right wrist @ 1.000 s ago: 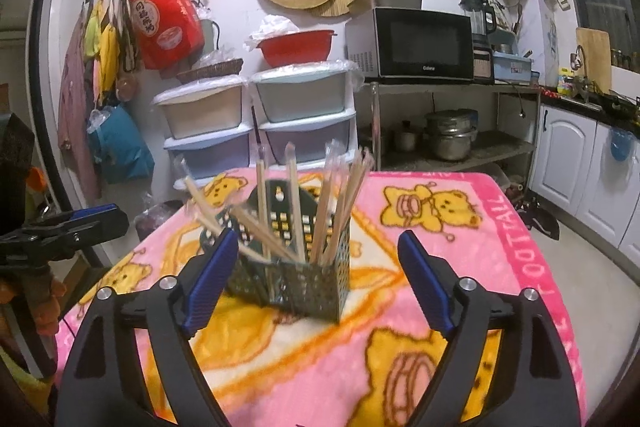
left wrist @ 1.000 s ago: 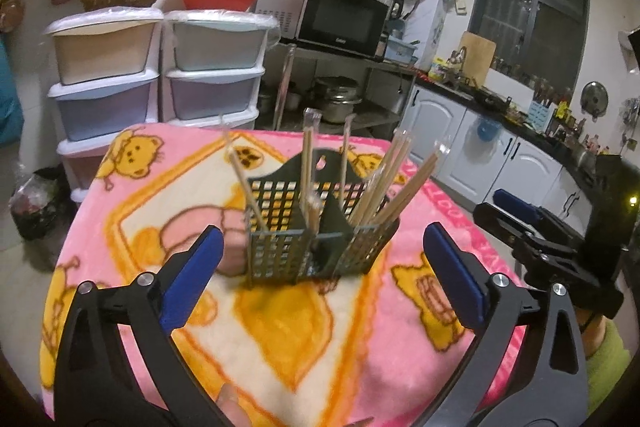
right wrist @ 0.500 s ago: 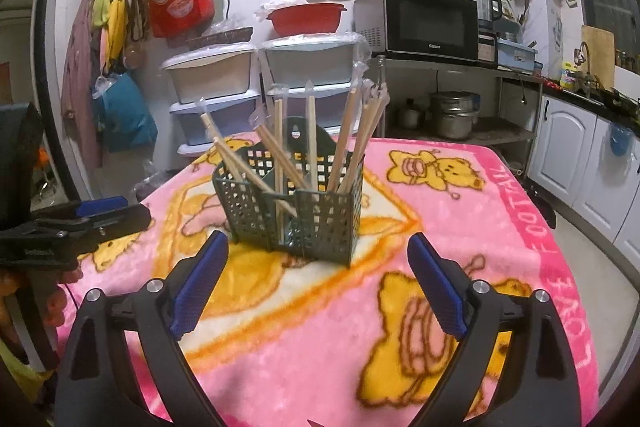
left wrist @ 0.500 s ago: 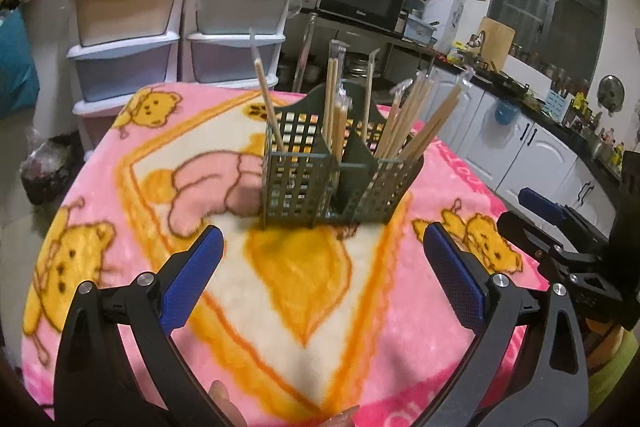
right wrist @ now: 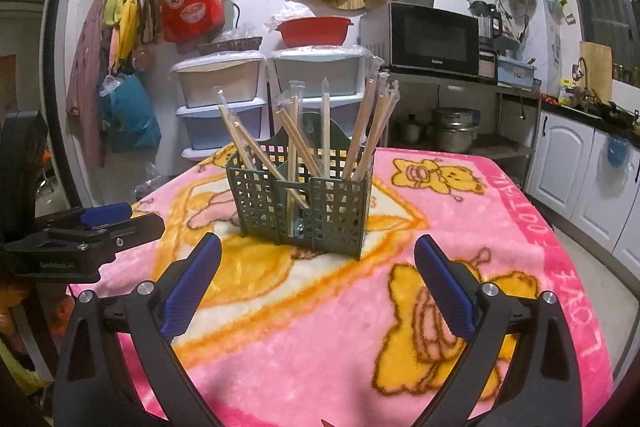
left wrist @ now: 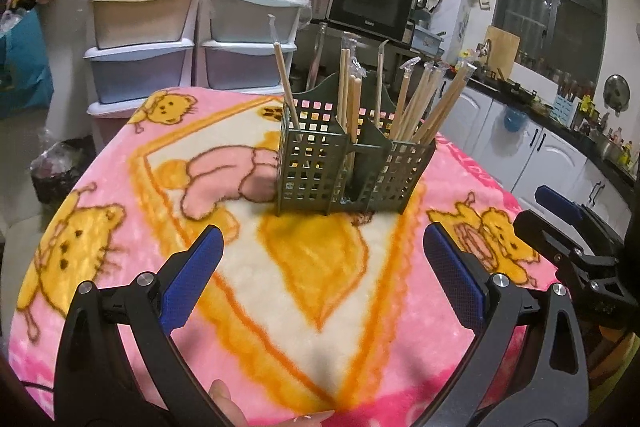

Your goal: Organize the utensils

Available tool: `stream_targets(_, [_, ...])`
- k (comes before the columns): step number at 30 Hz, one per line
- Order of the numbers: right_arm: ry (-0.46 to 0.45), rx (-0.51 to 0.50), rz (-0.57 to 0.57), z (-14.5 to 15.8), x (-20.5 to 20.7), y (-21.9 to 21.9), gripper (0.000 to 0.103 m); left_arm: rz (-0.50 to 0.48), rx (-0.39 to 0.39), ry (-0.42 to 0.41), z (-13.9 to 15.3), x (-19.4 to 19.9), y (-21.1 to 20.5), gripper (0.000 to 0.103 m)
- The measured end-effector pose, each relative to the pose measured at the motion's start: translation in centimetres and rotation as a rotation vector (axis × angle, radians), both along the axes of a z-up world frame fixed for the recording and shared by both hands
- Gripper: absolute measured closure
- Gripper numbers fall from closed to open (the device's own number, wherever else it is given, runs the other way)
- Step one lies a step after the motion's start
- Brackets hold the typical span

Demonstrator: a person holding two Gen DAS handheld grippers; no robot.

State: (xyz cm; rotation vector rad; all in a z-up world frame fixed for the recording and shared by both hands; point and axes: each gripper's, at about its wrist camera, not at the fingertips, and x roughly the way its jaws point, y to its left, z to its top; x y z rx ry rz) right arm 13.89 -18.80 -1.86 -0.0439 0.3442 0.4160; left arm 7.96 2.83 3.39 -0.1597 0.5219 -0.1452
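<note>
A dark green slotted utensil holder (left wrist: 352, 169) (right wrist: 304, 203) stands upright on a pink cartoon blanket (left wrist: 132, 195) (right wrist: 460, 219). Several wrapped wooden chopsticks (left wrist: 424, 103) (right wrist: 372, 127) stick up from its compartments. My left gripper (left wrist: 322, 267) hovers low in front of the holder, open, nothing between its blue pads. My right gripper (right wrist: 318, 273) also hangs short of the holder with its jaws still opening and empty. Each gripper shows at the edge of the other's view: the right one (left wrist: 568, 223), the left one (right wrist: 100, 223).
Stacked plastic drawer bins (right wrist: 224, 107) and a microwave (right wrist: 436, 39) on a metal rack stand beyond the table's far edge. White kitchen cabinets (right wrist: 580, 175) line the right side. A finger (left wrist: 224, 399) shows at the bottom of the left wrist view.
Both grippers sank lower and drew back a little, so the holder and chopsticks sit higher in both views. The right gripper's jaws spread wider.
</note>
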Motion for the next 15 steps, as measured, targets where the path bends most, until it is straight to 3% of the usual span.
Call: stream_targets(15, [-0.126, 0.042, -0.068, -1.7, -2.3, -1.6, 0.007, 0.042, 0.037, -0.127, -0.8, -1.8, -0.6, 0.011])
